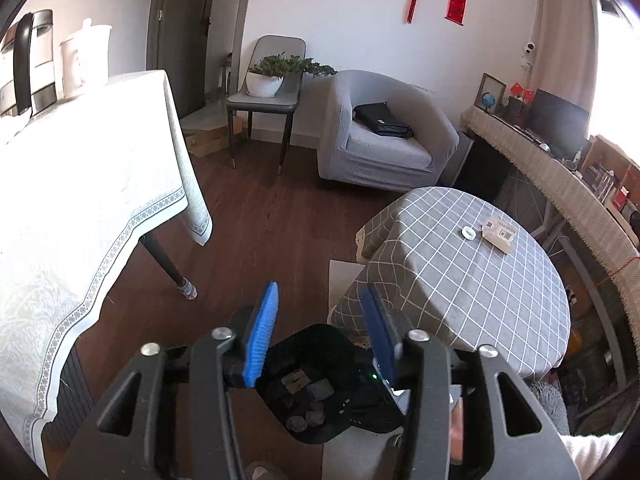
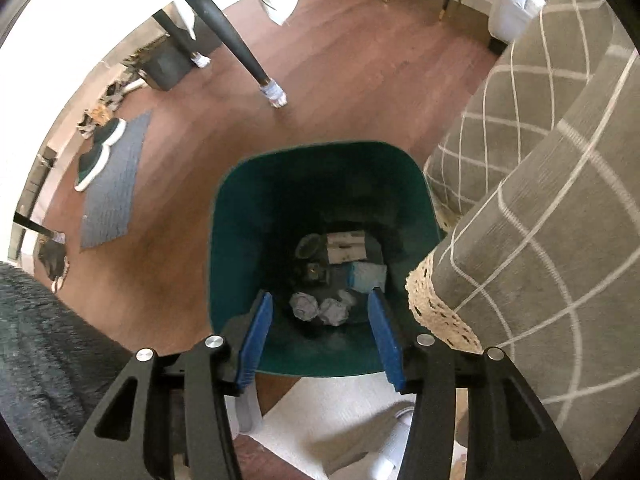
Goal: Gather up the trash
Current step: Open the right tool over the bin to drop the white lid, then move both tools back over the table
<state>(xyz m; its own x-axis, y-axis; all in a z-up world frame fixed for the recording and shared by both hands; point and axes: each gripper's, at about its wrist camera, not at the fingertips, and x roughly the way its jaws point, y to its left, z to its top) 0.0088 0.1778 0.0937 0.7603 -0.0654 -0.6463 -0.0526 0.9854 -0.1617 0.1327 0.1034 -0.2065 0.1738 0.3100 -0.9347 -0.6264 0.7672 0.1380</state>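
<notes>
My right gripper (image 2: 320,332) points steeply down into the trash bin (image 2: 240,216), a dark green plastic bin with a square mouth and rounded corners. Its two blue ribbed pads (image 2: 256,340) stand about half apart and nothing is between them. On the bottom of the bin I see two crumpled grey paper balls (image 2: 318,308), a small white carton (image 2: 346,246), a pale blue packet (image 2: 368,276) and some dark pieces that I cannot identify.

My left gripper (image 1: 320,320) is also about half open and holds nothing; between its pads I see only the wooden floor (image 1: 260,220) and, lower, the same bin (image 1: 360,412), which looks almost black in this view.

Just to the right of the bin stands a round table with a grey checked cloth (image 1: 460,288), soft fabric with white lines and a lace border at the lower edge. This cloth hangs very near the bin's right side. On the table lie a small white round cap (image 1: 469,233) and a flat white box (image 1: 498,234), close beside each other.

On the left is a larger table under a white patterned cloth (image 1: 80,200), with a black tapered leg (image 1: 168,260). Farther away are a grey armchair (image 1: 384,136) with a black bag (image 1: 382,120) on the seat, and a chair carrying a potted plant (image 1: 276,72). A grey mat (image 2: 114,184) with dark green shoes (image 2: 98,152) lies on the floor.
</notes>
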